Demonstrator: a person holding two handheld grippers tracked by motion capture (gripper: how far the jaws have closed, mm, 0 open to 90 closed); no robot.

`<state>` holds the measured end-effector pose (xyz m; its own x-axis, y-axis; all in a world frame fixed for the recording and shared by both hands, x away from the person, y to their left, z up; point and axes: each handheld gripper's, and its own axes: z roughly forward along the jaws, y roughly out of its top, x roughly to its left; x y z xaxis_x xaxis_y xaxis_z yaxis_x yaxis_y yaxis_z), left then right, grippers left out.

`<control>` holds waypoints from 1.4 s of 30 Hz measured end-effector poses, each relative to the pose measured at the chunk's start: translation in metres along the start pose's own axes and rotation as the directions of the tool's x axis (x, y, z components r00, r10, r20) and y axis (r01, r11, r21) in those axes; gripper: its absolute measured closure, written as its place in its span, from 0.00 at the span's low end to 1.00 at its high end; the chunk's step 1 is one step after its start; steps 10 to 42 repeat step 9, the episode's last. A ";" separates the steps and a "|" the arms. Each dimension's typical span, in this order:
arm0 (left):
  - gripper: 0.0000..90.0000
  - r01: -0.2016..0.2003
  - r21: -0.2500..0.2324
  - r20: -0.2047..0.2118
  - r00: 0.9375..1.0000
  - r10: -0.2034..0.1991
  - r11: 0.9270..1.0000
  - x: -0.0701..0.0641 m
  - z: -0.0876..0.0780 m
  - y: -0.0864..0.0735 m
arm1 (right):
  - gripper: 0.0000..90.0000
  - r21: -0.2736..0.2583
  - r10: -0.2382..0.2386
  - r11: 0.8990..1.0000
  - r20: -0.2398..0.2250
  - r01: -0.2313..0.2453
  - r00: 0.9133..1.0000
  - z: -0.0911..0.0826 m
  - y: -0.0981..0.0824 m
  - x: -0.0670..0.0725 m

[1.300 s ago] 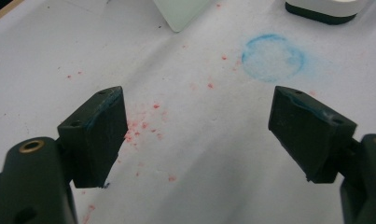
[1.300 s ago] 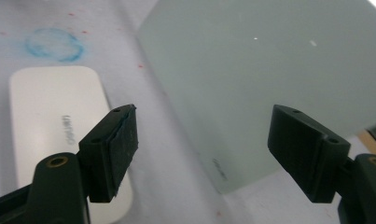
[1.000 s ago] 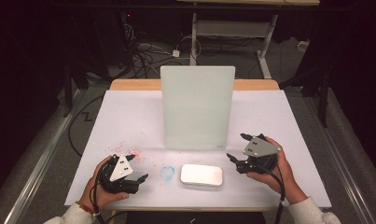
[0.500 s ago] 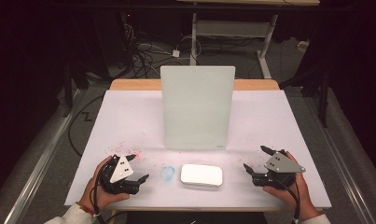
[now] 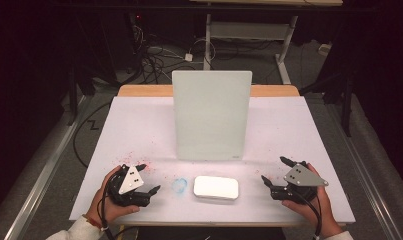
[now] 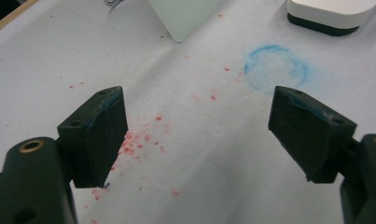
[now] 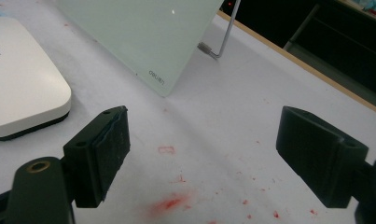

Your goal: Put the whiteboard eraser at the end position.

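A flat white rounded-rectangular eraser block (image 5: 215, 187) is seen on the white-covered table (image 5: 139, 130) between the left gripper (image 5: 148, 179) and right gripper (image 5: 274, 173); both jaws are held apart, nothing gripped.

Each black gripper (image 5: 148, 177) carries a grey three-cornered plate, a trailing cable and blocky black jaws.

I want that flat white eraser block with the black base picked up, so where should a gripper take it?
Grip the flat white eraser block across its short width, coming straight down from above with the right gripper: it lies flat, its long sides are exposed, and the open jaws look wide enough.
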<state>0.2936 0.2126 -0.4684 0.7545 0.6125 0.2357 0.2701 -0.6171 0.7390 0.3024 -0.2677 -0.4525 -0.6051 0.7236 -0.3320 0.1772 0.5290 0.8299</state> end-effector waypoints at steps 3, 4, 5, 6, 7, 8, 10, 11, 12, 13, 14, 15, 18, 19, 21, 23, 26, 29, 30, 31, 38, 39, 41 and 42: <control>0.21 0.004 0.002 0.000 1.000 -0.004 1.000 0.002 0.001 0.000 | 0.20 0.002 -0.001 1.000 0.005 0.001 1.000 0.000 0.000 0.000; 0.21 0.006 0.002 0.000 1.000 -0.006 1.000 0.002 0.002 0.000 | 0.20 0.003 -0.001 1.000 0.006 0.001 1.000 0.000 -0.001 -0.001; 0.21 0.008 0.001 0.000 1.000 -0.008 1.000 0.002 0.002 0.001 | 0.20 0.002 -0.001 1.000 0.004 0.000 1.000 0.001 -0.001 -0.001; 0.21 0.009 0.002 -0.001 1.000 -0.009 1.000 0.003 0.003 0.001 | 0.20 0.005 -0.002 1.000 0.008 0.002 1.000 0.001 -0.002 -0.001; 0.21 0.010 0.001 -0.001 1.000 -0.010 1.000 0.004 0.003 0.001 | 0.20 0.008 -0.004 1.000 0.011 0.004 1.000 0.001 -0.002 -0.002; 0.21 0.013 0.000 -0.001 1.000 -0.013 1.000 0.004 0.003 0.001 | 0.20 0.009 -0.005 1.000 0.012 0.005 1.000 0.001 -0.002 -0.002; 0.21 0.016 0.000 -0.002 1.000 -0.016 1.000 0.005 0.004 0.001 | 0.20 0.004 -0.003 1.000 0.012 0.003 1.000 0.000 -0.001 -0.002; 0.21 0.016 0.000 -0.002 1.000 -0.016 1.000 0.005 0.004 0.001 | 0.20 0.004 -0.003 1.000 0.012 0.003 1.000 0.000 -0.001 -0.002; 0.21 0.016 0.000 -0.002 1.000 -0.016 1.000 0.005 0.004 0.001 | 0.20 0.004 -0.003 1.000 0.012 0.003 1.000 0.000 -0.001 -0.002; 0.21 0.016 0.000 -0.002 1.000 -0.016 1.000 0.005 0.004 0.001 | 0.20 0.004 -0.003 1.000 0.012 0.003 1.000 0.000 -0.001 -0.002; 0.21 0.016 0.000 -0.002 1.000 -0.016 1.000 0.005 0.004 0.001 | 0.20 0.004 -0.003 1.000 0.012 0.003 1.000 0.000 -0.001 -0.002; 0.21 0.016 0.000 -0.002 1.000 -0.016 1.000 0.005 0.004 0.001 | 0.20 0.004 -0.003 1.000 0.012 0.003 1.000 0.000 -0.001 -0.002; 0.21 0.016 0.000 -0.002 1.000 -0.016 1.000 0.005 0.004 0.001 | 0.20 0.004 -0.003 1.000 0.012 0.003 1.000 0.000 -0.001 -0.002; 0.21 0.016 0.000 -0.002 1.000 -0.016 1.000 0.005 0.004 0.001 | 0.20 0.004 -0.003 1.000 0.012 0.003 1.000 0.000 -0.001 -0.002; 0.21 0.016 0.000 -0.002 1.000 -0.016 1.000 0.005 0.004 0.001 | 0.20 0.004 -0.003 1.000 0.012 0.003 1.000 0.000 -0.001 -0.002; 0.21 0.016 0.000 -0.002 1.000 -0.016 1.000 0.005 0.004 0.001 | 0.20 0.004 -0.003 1.000 0.012 0.003 1.000 0.000 -0.001 -0.002; 0.21 0.016 0.000 -0.002 1.000 -0.016 1.000 0.005 0.004 0.001 | 0.20 0.004 -0.003 1.000 0.012 0.003 1.000 0.000 -0.001 -0.002; 0.21 0.016 0.000 -0.002 1.000 -0.016 1.000 0.005 0.004 0.001 | 0.20 0.004 -0.003 1.000 0.012 0.003 1.000 0.000 -0.001 -0.002; 0.21 0.016 0.000 -0.002 1.000 -0.016 1.000 0.005 0.004 0.001 | 0.20 0.004 -0.003 1.000 0.012 0.003 1.000 0.000 -0.001 -0.002; 0.21 0.016 0.000 -0.002 1.000 -0.016 1.000 0.005 0.004 0.001 | 0.20 0.004 -0.003 1.000 0.012 0.003 1.000 0.000 -0.001 -0.002; 0.21 0.016 0.000 -0.002 1.000 -0.016 1.000 0.005 0.004 0.001 | 0.20 0.004 -0.003 1.000 0.012 0.003 1.000 0.000 -0.001 -0.002; 0.21 0.016 0.000 -0.002 1.000 -0.016 1.000 0.005 0.004 0.001 | 0.20 0.004 -0.003 1.000 0.012 0.003 1.000 0.000 -0.001 -0.002; 0.21 0.016 0.000 -0.002 1.000 -0.016 1.000 0.005 0.004 0.001 | 0.20 0.004 -0.003 1.000 0.012 0.003 1.000 0.000 -0.001 -0.002; 0.21 0.016 0.000 -0.002 1.000 -0.016 1.000 0.005 0.004 0.001 | 0.20 0.004 -0.003 1.000 0.012 0.003 1.000 0.000 -0.001 -0.002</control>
